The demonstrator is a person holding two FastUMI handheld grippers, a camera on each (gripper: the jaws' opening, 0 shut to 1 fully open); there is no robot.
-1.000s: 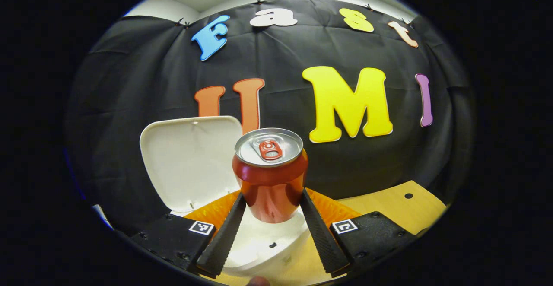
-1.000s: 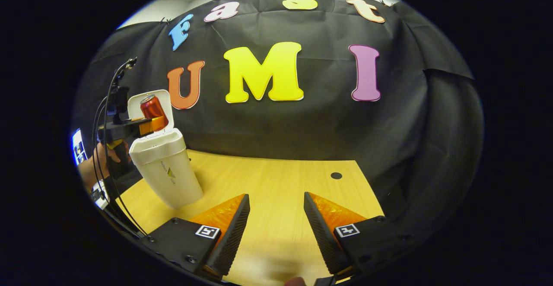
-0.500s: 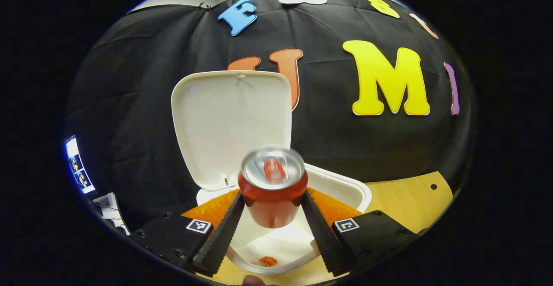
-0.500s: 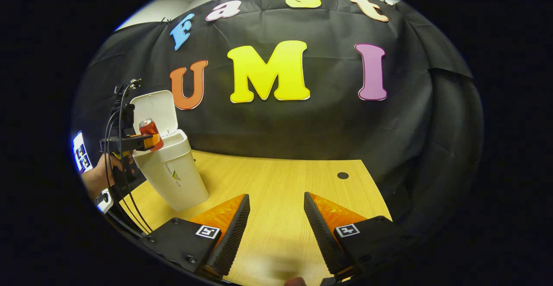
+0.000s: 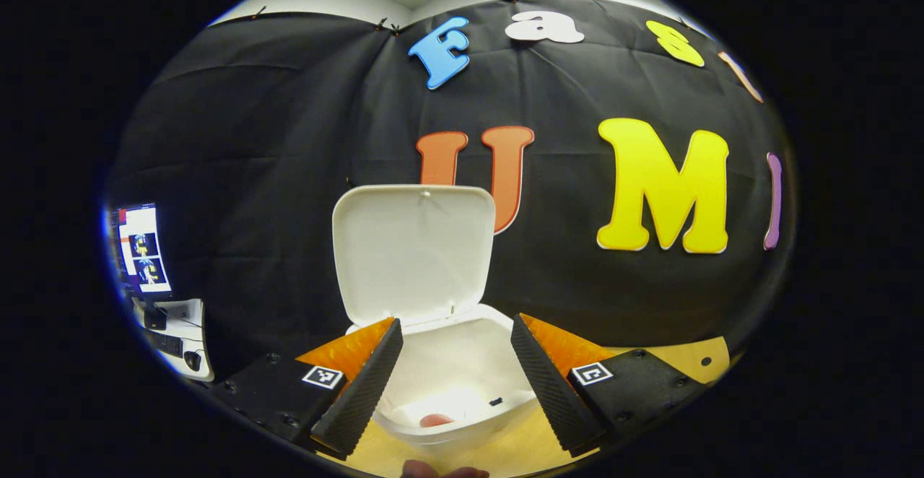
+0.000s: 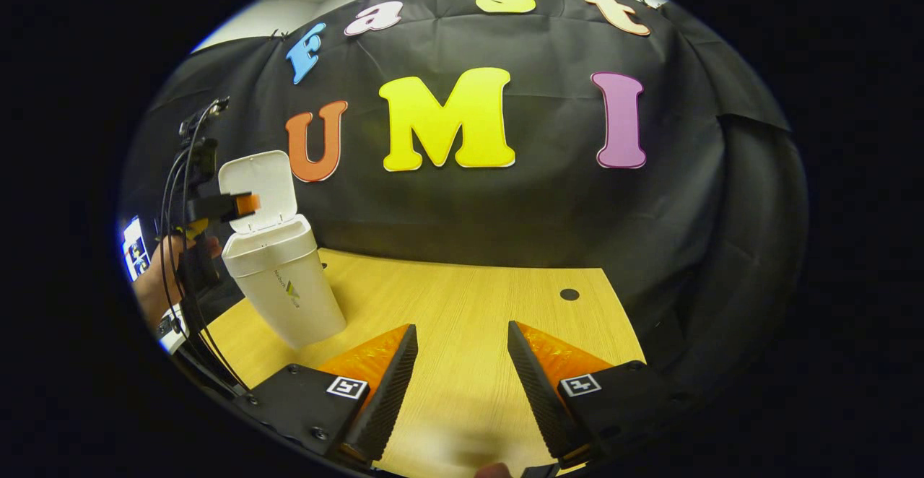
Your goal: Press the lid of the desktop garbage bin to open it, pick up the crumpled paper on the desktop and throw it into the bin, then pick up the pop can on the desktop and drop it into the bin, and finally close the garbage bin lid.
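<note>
my left tool (image 5: 453,373) spread wide and empty over the bin (image 5: 462,362), lid (image 5: 413,250) upright behind, can (image 5: 435,419) inside, right tool (image 6: 457,384) spread, empty above bare wood counter (image 6: 462,305), monitor (image 5: 142,247) far left

The light wooden table (image 6: 462,305) carries a white garbage bin (image 6: 285,294) near its left edge.

White bin (image 6: 283,297) (pale wood desk (image 6: 462,305))

bin (image 5: 462,362) contents blurred (reddish blob (image 5: 435,419)), base hidden
</note>
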